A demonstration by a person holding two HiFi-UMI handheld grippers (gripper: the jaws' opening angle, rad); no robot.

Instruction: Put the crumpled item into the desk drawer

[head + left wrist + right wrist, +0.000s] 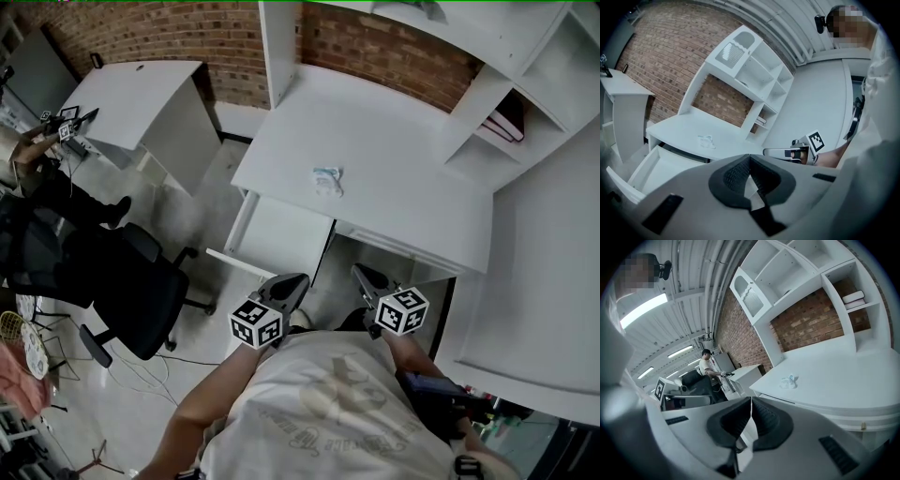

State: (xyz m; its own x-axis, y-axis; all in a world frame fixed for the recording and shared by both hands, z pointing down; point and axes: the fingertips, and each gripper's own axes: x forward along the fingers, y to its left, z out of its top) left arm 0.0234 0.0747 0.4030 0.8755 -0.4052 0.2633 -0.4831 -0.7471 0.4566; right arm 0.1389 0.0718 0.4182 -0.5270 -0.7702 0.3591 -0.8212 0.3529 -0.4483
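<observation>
A small crumpled pale item [328, 180] lies on the white desk top [394, 159]; it also shows as a crumpled item [707, 140] in the left gripper view and a crumpled item [788, 381] in the right one. The desk drawer [279, 234] stands pulled out under the desk's left part, with nothing visible inside. My left gripper [292, 286] and right gripper [364, 277] hang close to my body, short of the desk's front edge. Both have their jaws closed together with nothing between them.
White shelving [511, 94] with books [506, 122] rises at the desk's right. A black office chair [141, 291] stands on the floor to the left. A second white desk [141, 94] and a person [37, 141] are at the far left. A brick wall [375, 47] runs behind.
</observation>
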